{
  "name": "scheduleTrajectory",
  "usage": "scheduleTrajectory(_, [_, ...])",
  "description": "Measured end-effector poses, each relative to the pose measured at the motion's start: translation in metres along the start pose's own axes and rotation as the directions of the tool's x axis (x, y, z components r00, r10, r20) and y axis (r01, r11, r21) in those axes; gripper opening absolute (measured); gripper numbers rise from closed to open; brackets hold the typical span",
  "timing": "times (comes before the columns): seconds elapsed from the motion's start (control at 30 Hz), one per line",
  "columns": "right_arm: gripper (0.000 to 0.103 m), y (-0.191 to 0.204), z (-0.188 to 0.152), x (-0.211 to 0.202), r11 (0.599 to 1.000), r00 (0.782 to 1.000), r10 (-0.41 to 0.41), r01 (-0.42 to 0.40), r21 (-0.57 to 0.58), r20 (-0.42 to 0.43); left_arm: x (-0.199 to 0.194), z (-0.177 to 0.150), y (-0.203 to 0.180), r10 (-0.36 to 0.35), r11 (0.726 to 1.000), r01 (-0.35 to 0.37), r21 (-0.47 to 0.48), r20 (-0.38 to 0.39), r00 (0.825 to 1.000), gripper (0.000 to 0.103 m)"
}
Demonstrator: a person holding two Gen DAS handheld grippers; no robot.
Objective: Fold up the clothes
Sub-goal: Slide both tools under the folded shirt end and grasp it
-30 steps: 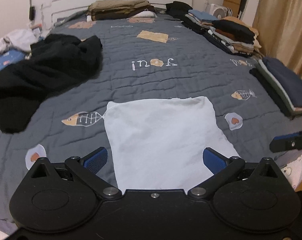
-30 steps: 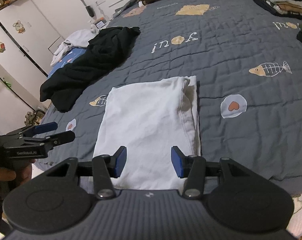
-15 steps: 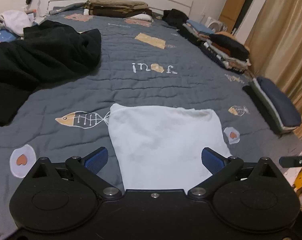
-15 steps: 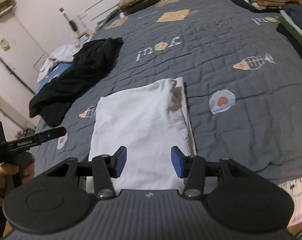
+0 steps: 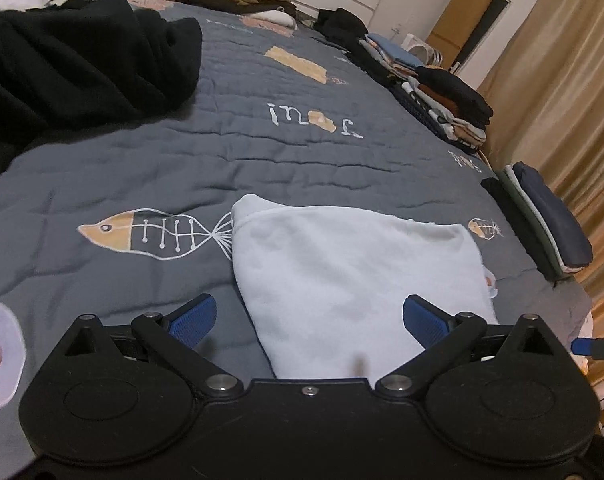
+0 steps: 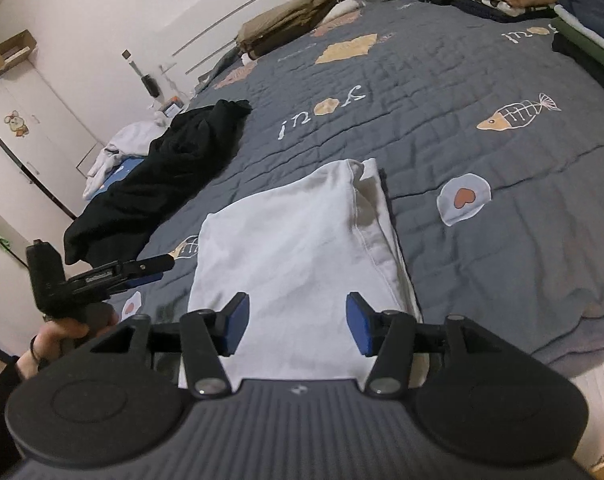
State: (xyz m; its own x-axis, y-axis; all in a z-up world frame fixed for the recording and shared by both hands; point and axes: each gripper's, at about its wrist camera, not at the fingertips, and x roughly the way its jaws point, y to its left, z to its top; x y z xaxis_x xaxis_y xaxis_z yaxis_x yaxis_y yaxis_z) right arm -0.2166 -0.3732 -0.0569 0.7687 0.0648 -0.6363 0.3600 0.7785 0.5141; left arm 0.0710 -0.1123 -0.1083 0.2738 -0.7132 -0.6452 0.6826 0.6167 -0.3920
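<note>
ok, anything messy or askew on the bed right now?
Yes: the black garment lies crumpled and unfolded beside the folded white garment. The white one's right edge is uneven, an under-layer sticking out past the top fold. Both claws, left and right, are open and empty.

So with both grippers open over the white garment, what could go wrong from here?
The white garment has loose layered edges along its right side; a pinch by the right gripper may catch only the top layer and undo the fold. The left gripper straddles the garment's left edge and could grab the quilt too.
</note>
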Motion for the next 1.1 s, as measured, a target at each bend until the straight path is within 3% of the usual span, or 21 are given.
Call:
scheduleTrajectory(0.3, [0.07, -0.011, 0.007, 0.015, 0.999, 1.0, -0.008, 0.008, -0.034, 0.003, 0.049, 0.0, 0.02, -0.07, 0.998, 0.07, -0.001, -0.063, 0.996, 0.101])
scheduleTrajectory(0.47, [0.078, -0.016, 0.01, 0.023, 1.0, 0.999, -0.01, 0.009, -0.029, -0.031, 0.067, -0.001, 0.025, -0.061, 0.998, 0.062, 0.01, -0.084, 0.995, 0.103])
scheduleTrajectory(0.57, [0.079, -0.02, 0.01, 0.03, 1.0, 0.999, -0.017, 0.016, -0.008, -0.051, 0.073, 0.004, 0.025, -0.077, 0.997, 0.076, -0.012, -0.098, 0.992, 0.102])
scheduleTrajectory(0.73, [0.079, -0.029, 0.006, 0.033, 0.999, 0.997, -0.014, 0.017, 0.037, -0.075, 0.078, 0.012, 0.016, -0.185, 0.983, 0.182, -0.036, -0.155, 0.97, 0.1])
scheduleTrajectory(0.8, [0.079, -0.031, 0.005, 0.03, 0.999, 0.997, -0.01, 0.013, 0.034, -0.071, 0.08, 0.009, 0.014, -0.179, 0.983, 0.182, 0.0, -0.172, 0.969, 0.098])
scheduleTrajectory(0.9, [0.079, -0.04, 0.008, 0.028, 0.999, 0.997, -0.011, 0.014, 0.048, -0.073, 0.088, 0.01, 0.026, -0.197, 0.98, 0.189, -0.066, -0.161, 0.967, 0.097])
scheduleTrajectory(1.0, [0.079, -0.055, 0.014, 0.033, 0.999, 0.993, -0.02, 0.026, 0.048, -0.119, 0.096, 0.016, 0.029, -0.206, 0.975, 0.19, -0.119, -0.147, 0.967, 0.097])
scheduleTrajectory(1.1, [0.079, -0.075, 0.016, 0.04, 0.998, 0.982, 0.022, -0.01, 0.066, -0.189, 0.1, 0.018, 0.024, -0.186, 0.981, 0.175, -0.084, -0.156, 0.97, 0.099])
